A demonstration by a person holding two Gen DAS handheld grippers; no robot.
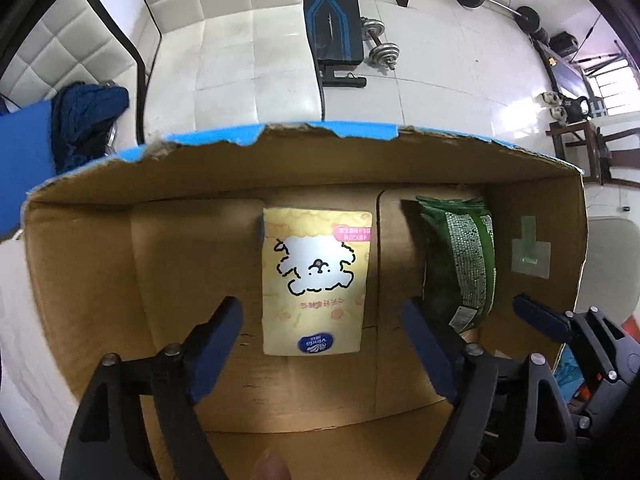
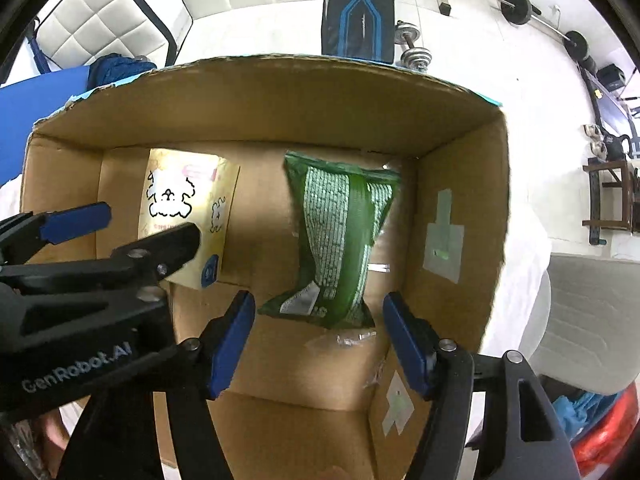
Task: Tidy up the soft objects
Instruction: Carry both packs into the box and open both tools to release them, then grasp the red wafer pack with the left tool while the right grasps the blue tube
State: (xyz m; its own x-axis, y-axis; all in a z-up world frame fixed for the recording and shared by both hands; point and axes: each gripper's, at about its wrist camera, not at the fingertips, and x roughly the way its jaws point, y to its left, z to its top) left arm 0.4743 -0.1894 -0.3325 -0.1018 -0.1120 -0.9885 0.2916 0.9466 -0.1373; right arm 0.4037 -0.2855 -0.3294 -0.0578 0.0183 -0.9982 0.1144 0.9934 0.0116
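I hold both tongs, left [image 1: 322, 346] and right [image 2: 318, 344], spread wide with nothing between them, above a corrugated cardboard box [image 1: 200, 168] with a torn far rim. On its floor a glossy yellow tissue pack [image 1: 316, 280], a flat rectangle, lies lengthwise near to far. Just right of it, apart, a crinkled green plastic pouch [image 2: 340, 240] runs the same way.

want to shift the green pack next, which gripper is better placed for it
Right, probably. The right gripper is open and hangs just above the near end of the green pack, which lines up between its fingers. The left gripper, also open, is centred on the yellow tissue pack instead.
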